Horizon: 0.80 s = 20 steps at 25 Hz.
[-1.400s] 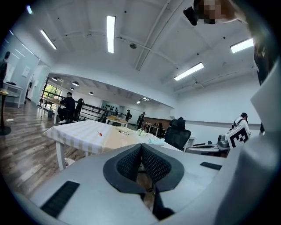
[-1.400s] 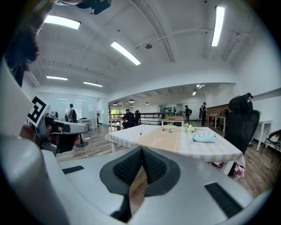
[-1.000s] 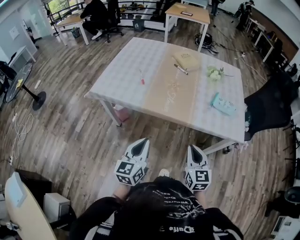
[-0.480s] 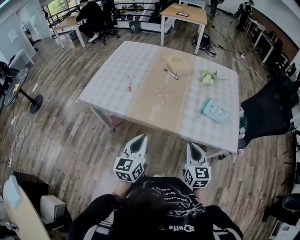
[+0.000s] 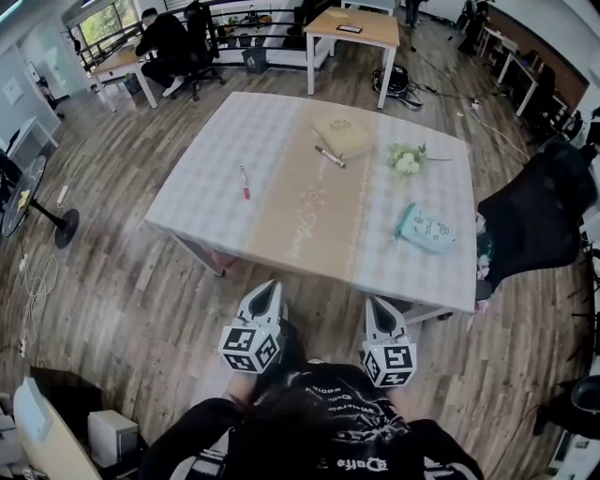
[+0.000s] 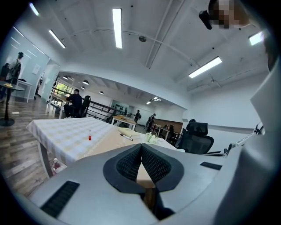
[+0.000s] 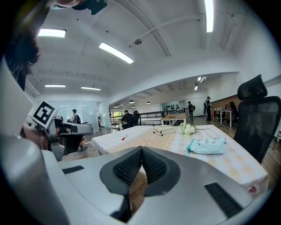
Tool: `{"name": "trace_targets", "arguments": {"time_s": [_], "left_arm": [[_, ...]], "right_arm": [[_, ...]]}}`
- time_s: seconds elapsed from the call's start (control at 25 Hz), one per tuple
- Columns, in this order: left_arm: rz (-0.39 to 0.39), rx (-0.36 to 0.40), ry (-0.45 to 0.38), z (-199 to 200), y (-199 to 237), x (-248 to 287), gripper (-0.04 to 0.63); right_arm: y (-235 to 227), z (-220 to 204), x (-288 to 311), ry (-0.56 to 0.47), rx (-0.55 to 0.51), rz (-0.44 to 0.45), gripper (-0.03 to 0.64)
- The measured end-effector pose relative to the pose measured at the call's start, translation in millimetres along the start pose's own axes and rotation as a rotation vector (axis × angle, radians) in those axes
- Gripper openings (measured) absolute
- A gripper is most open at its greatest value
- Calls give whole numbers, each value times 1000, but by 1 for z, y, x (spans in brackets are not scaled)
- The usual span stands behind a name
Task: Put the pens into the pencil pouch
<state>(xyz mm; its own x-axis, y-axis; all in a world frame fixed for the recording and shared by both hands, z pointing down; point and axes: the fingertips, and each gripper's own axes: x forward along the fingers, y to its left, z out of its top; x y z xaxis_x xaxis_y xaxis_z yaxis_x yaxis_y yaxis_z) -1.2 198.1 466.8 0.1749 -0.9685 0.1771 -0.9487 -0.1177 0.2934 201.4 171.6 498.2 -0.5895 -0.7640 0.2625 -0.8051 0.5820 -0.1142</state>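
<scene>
A red pen [image 5: 245,182] lies on the left half of the checked table [image 5: 216,202]. Farther back a black pen [image 5: 330,157] rests beside a beige flat case [image 5: 343,134]. On the right half lies a teal soft pouch [image 5: 427,230]. My left gripper [image 5: 269,290] and right gripper [image 5: 375,307] hover short of the table's near edge, both shut and empty. The left gripper view shows the red pen [image 6: 89,136] and black pen [image 6: 126,137] beyond its closed jaws. The right gripper view takes in the red pen [image 7: 124,138], black pen [image 7: 158,133] and teal pouch [image 7: 207,145].
White flowers [image 5: 406,158] lie at the table's far right. A black office chair [image 5: 534,220] stands by the right side. Another table [image 5: 354,28] and seated people are farther back. A fan stand [image 5: 42,211] stands at the left on the wooden floor.
The person has come closer to the table, so it sits nearer and more central in the head view. Both grippers have moved with them toward its near edge, still shut.
</scene>
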Motion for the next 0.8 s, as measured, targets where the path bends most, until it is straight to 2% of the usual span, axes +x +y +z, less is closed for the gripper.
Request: {"name": "trace_targets", "arguments": {"time_s": [0.24, 0.44, 0.8], "left_arm": [[-19, 9, 10, 14, 39, 50, 20], [-69, 45, 42, 31, 74, 100, 20], [-104, 68, 68, 72, 163, 175, 20]], "right_arm": [[-3, 12, 51, 8, 4, -17, 9], [-7, 29, 112, 7, 28, -49, 9], [11, 57, 219, 2, 32, -96, 9]]}}
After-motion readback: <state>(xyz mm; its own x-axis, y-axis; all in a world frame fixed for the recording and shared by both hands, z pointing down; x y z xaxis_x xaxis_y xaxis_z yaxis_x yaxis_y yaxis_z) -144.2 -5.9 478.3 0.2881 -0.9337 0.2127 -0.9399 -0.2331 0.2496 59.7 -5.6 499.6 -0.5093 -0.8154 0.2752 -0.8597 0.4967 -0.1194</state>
